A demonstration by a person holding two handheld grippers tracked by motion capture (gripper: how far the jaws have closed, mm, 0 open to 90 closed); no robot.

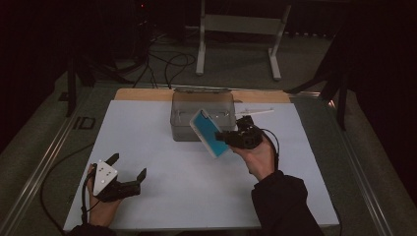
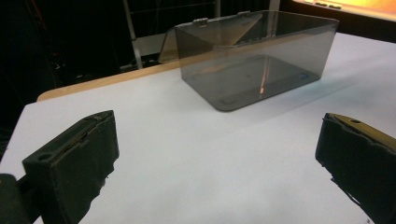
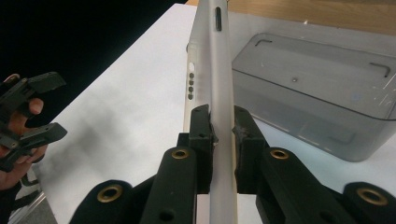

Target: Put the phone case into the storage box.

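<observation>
From the high view I see the right gripper (image 1: 227, 138) right of frame centre, its fingers (image 3: 201, 140) clamped on the edges of a phone (image 1: 209, 132) with a blue face, held tilted above the white surface (image 1: 187, 182) just in front of the clear box (image 1: 202, 115). In the right gripper view the phone's pale edge (image 3: 219, 93) runs up the middle of the frame between the fingers, the box at upper right. The left gripper (image 1: 129, 172) sits lower left, fingers (image 2: 74, 163) spread wide with nothing between them, well apart from the box (image 2: 261, 60).
</observation>
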